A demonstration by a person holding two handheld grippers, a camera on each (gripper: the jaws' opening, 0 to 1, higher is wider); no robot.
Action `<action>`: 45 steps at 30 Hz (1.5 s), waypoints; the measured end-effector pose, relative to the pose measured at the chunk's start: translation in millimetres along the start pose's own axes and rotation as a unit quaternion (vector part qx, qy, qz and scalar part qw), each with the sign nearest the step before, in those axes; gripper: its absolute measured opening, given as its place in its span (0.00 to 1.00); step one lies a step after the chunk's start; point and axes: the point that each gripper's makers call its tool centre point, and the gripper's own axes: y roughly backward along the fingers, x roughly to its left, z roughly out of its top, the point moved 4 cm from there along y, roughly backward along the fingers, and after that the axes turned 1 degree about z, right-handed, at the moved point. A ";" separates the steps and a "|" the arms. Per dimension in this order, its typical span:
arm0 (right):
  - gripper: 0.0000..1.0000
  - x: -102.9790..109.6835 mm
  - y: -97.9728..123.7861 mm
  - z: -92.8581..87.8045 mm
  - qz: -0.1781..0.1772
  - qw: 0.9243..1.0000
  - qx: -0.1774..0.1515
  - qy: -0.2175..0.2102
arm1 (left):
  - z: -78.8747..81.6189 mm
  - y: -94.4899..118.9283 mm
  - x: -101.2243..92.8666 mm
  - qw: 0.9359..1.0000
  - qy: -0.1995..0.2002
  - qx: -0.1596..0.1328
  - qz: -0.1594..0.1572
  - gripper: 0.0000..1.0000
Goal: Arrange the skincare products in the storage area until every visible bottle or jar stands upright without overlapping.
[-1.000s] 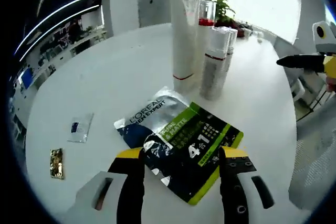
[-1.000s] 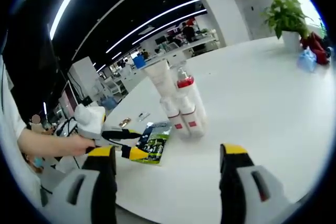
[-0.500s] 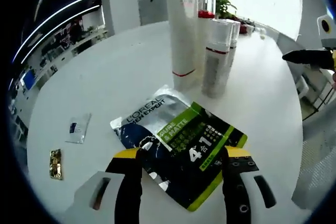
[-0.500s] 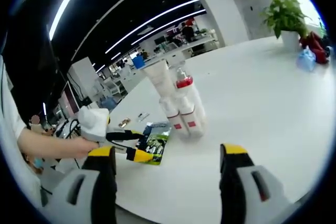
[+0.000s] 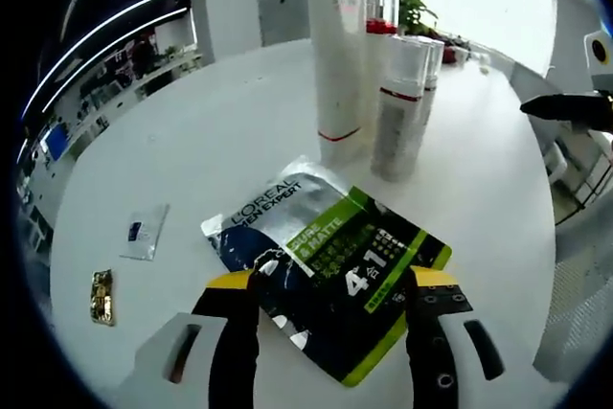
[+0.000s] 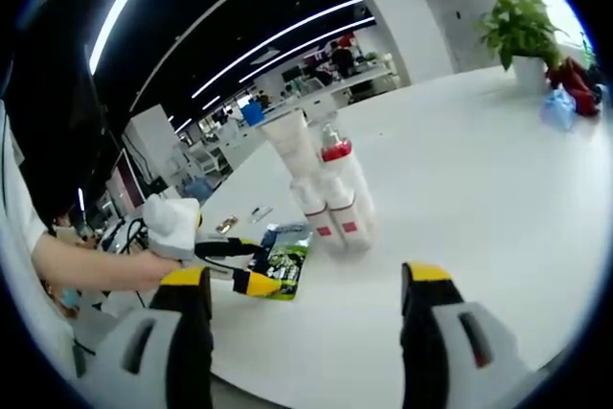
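Since a second ago your left claw has edged forward, so the pouch and bottles loom slightly larger; the things themselves lie as before. You work on a round white table. On it the tall white tube stands upright, touching a red-capped bottle behind and two shorter grey bottles beside it. The L'Oreal pouch lies flat just before them, its near edge between your left claw's wide-spread jaws, not gripped. Your right claw hangs wide open and empty, well apart from the cluster. A small clear sachet and a gold packet lie off to the left.
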 end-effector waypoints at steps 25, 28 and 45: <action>0.85 13.6 9.2 4.4 0.009 1.000 -0.005 0.027 | 2.3 30.9 4.1 1.000 0.014 -0.007 0.014 0.66; 0.85 15.4 10.1 4.9 0.011 0.999 -0.006 0.031 | 0.8 37.0 3.9 1.000 0.018 -0.008 0.016 0.68; 0.92 26.5 18.6 8.5 0.013 0.998 -0.009 0.059 | -25.5 88.1 6.7 0.996 0.069 -0.030 0.038 0.81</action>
